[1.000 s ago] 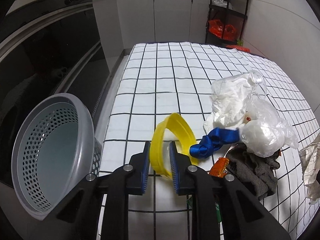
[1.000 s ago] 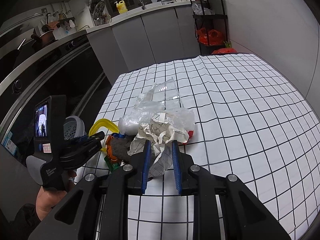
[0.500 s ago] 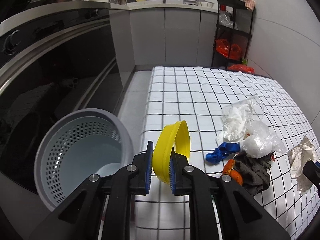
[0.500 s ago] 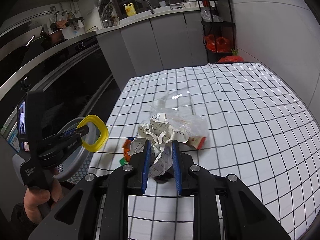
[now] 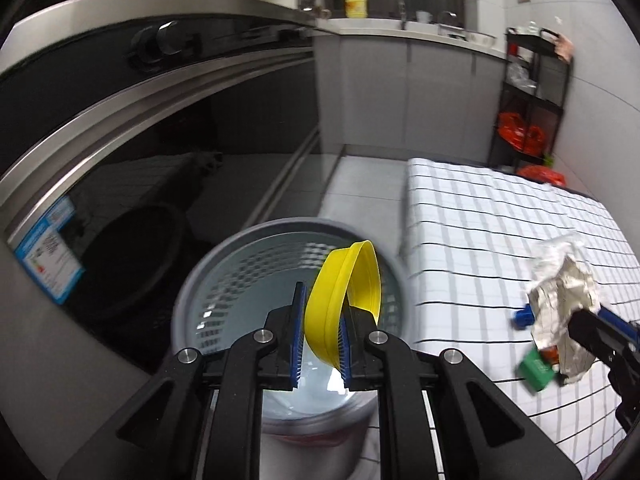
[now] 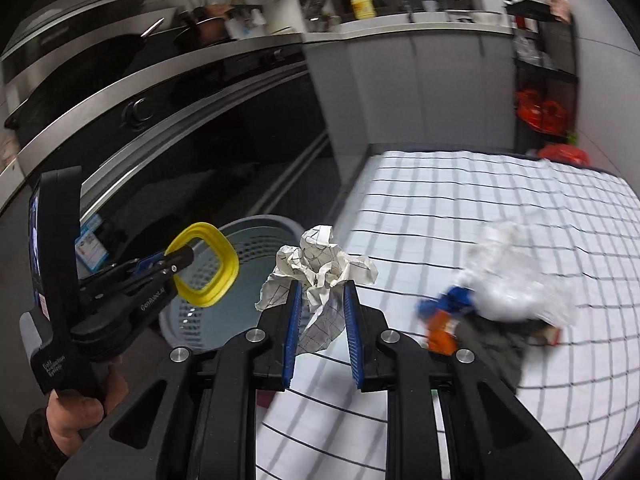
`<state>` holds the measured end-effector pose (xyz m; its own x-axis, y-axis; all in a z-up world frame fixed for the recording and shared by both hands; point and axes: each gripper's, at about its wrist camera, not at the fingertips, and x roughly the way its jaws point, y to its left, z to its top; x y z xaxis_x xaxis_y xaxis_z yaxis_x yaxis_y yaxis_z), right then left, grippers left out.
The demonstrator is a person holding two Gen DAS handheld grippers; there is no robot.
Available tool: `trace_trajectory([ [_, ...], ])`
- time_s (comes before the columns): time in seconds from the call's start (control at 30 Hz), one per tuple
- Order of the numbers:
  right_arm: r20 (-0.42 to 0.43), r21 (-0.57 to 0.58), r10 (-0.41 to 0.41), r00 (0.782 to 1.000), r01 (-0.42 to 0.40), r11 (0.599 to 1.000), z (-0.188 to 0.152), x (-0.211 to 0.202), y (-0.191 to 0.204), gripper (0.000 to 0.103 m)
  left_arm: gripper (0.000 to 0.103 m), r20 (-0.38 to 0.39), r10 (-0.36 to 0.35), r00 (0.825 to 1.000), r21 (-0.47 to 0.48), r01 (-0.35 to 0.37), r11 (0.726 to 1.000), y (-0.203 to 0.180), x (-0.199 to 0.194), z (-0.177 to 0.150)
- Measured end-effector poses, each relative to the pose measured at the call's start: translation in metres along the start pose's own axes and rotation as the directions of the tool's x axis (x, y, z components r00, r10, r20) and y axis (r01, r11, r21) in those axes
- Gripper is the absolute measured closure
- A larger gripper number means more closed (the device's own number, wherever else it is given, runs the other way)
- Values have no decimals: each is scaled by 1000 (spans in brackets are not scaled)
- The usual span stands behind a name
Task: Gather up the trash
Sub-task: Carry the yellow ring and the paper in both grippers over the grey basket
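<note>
The left claw [image 5: 320, 332] grips the yellow ring [image 5: 344, 300] above the grey basket [image 5: 224, 280]; the right claw [image 6: 320, 320] clamps crumpled paper [image 6: 316, 264] seemingly short of the basket's rim, so releasing early could drop it outside.

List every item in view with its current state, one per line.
left gripper: shut on yellow ring, over the bin
right gripper: shut on crumpled paper
grey perforated bin: upright, nothing visible inside
trash pile: lying on checked cloth
</note>
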<state>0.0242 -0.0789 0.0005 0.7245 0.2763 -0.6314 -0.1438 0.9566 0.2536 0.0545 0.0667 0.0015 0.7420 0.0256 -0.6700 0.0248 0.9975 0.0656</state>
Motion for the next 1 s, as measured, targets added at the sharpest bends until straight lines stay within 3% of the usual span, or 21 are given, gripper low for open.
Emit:
trace_trajectory([
  [0.3,-67,-77,86,994,-91,993,20,58,45,82,88,-41,73,996,-69,-76,995,46,21,-9],
  [0.6,-145,-91,116,983,-130,987,24,107,58,82,88,-83,110,990,-82,-117,990,64,46,-14],
  [1.0,-238,-79,164,957,-187,979,22,165,56,82,89,-154,55,987,-117,-73,990,74,86,-18],
])
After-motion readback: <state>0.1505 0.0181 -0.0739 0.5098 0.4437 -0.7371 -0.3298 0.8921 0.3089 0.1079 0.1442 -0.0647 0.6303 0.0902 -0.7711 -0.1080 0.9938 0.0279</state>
